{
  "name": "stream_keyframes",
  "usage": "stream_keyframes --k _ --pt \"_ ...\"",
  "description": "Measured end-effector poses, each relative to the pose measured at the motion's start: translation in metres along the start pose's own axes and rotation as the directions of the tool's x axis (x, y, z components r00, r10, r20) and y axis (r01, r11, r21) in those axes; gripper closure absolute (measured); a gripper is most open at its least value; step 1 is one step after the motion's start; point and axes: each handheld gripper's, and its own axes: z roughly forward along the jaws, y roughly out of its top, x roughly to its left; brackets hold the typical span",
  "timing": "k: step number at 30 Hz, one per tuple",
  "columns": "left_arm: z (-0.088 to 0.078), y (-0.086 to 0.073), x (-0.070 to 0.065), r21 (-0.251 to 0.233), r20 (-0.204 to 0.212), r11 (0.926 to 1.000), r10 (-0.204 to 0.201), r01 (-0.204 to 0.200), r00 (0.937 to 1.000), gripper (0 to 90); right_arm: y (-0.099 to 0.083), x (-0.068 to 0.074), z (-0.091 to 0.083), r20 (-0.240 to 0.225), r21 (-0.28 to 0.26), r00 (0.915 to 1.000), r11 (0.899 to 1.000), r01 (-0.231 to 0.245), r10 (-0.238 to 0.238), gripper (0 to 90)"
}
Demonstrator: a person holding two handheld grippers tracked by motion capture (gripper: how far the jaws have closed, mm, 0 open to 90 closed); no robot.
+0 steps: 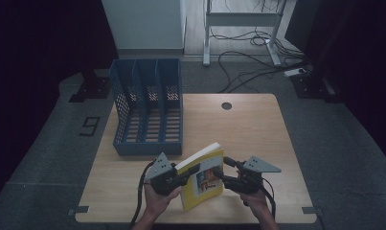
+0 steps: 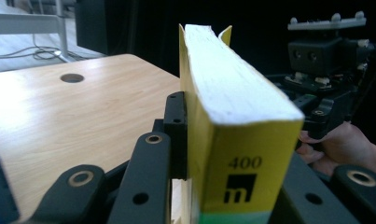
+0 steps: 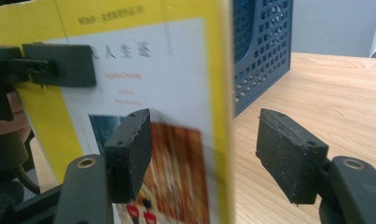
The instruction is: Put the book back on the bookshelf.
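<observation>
A thick yellow paperback [image 1: 203,184] stands tilted on its lower edge near the table's front. My left gripper [image 1: 193,170] is shut on it near the top, with one pad [image 2: 175,116] flat against the cover beside the white page block [image 2: 232,88]. My right gripper [image 1: 218,173] comes in from the right at the cover's side and is open. In the right gripper view the book's [image 3: 167,70] long edge lies in the gap of the right gripper [image 3: 209,149], and neither pad presses on it. The left gripper's pad [image 3: 59,65] lies on the cover there.
A blue perforated file rack [image 1: 147,105] with three slots stands at the table's back left, close behind the book. The wooden table [image 1: 257,139] has a round cable hole [image 1: 226,106] near its far edge. Cables and a desk frame lie on the floor beyond.
</observation>
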Motion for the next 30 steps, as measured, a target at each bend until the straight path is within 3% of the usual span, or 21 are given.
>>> stream_keyframes --k 3,7,19,30 --pt "-0.005 0.002 0.004 -0.015 -0.018 0.9999 -0.005 0.005 0.9998 75.4 0.0 -0.003 -0.003 0.007 -0.005 0.9999 1.0 -0.015 0.015 35.2" --pt "-0.012 0.005 0.008 -0.039 -0.007 0.9988 -0.032 0.032 0.9995 75.5 -0.003 -0.007 -0.004 0.023 -0.005 0.9992 0.999 -0.033 0.033 35.4" --pt "-0.016 0.012 0.013 -0.056 -0.026 0.996 -0.072 0.07 0.9971 75.4 -0.021 -0.021 0.002 0.087 0.082 0.995 0.995 -0.056 0.049 35.6" --pt "-0.018 0.024 0.012 -0.066 -0.058 0.9958 -0.068 0.064 0.996 75.4 -0.051 -0.04 -0.002 0.131 0.14 0.9873 0.984 -0.108 0.09 35.9"
